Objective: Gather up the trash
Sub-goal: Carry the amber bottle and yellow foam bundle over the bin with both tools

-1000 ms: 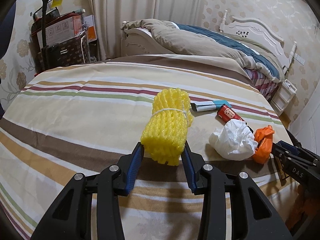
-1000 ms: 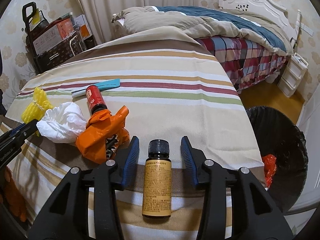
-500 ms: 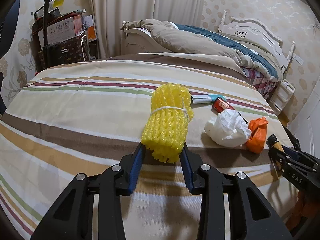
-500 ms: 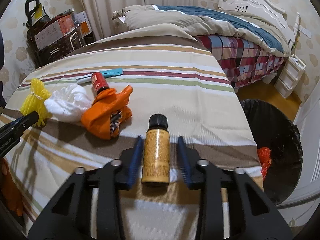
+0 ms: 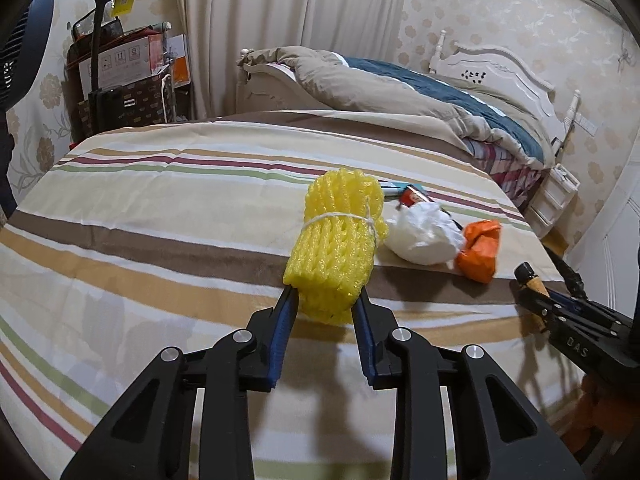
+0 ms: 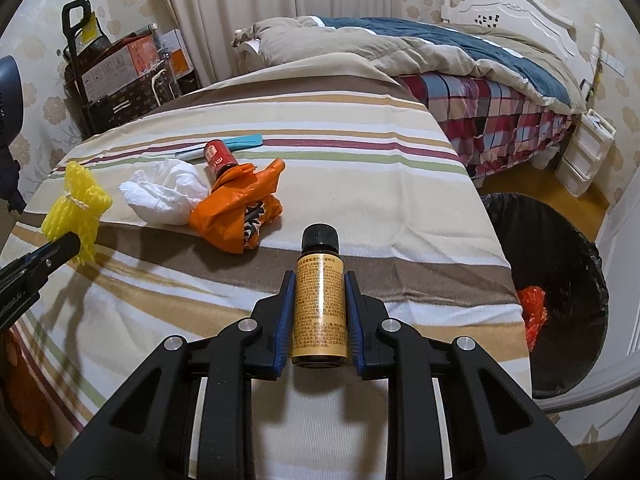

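My left gripper [image 5: 325, 305] is shut on a yellow foam net bundle [image 5: 338, 244] tied with white string and holds it above the striped table; the bundle also shows in the right wrist view [image 6: 76, 210]. My right gripper [image 6: 319, 285] is shut on a small brown bottle [image 6: 319, 304] with a black cap and yellow label, lifted off the cloth; the bottle's tip shows in the left wrist view [image 5: 529, 277]. On the table lie a white crumpled bag [image 6: 164, 194], an orange bag [image 6: 240, 214], a red can [image 6: 216, 156] and a blue-white wrapper [image 6: 240, 142].
A black-lined trash bin [image 6: 560, 300] with orange trash inside stands on the floor right of the table. A bed [image 6: 460, 64] stands behind it, with white drawers [image 6: 584, 156] beside. Boxes and a black trolley [image 6: 108, 76] are at the back left.
The right gripper closed on the bottle and lifted it off the cloth. The left gripper rose with the yellow bundle held in it.
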### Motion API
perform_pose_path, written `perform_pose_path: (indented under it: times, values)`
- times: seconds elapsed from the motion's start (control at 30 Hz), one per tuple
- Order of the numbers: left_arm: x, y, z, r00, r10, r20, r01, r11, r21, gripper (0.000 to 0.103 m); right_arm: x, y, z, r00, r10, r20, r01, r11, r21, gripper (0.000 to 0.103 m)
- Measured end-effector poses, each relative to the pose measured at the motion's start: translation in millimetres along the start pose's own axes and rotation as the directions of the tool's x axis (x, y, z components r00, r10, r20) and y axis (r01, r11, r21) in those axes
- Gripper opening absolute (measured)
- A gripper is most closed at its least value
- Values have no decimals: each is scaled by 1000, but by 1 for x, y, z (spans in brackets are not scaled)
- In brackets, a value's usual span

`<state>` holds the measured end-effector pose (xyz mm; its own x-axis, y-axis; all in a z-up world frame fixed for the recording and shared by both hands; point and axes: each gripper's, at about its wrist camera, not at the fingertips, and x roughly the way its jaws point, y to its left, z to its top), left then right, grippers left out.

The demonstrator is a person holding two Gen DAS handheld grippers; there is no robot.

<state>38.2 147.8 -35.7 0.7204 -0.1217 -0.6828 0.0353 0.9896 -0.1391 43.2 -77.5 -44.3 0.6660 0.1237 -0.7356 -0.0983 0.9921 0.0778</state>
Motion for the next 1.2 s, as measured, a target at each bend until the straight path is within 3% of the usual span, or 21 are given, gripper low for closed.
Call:
perform_pose_path:
  times: [0.23, 0.57, 1.2]
  values:
    - [-14, -16, -7, 1000, -31, 4, 30, 1000, 8, 30, -14, -6, -4, 1000, 7, 30, -7, 1000, 14, 23]
    - [-25, -74, -8, 995, -99, 29, 96, 992, 84, 30, -40, -38, -4, 995, -22, 93, 16, 998, 64, 23]
    - [18, -221, 0, 970, -240, -28, 239, 936, 258, 30, -50, -166, -9, 973, -194, 123, 160, 957, 242, 23]
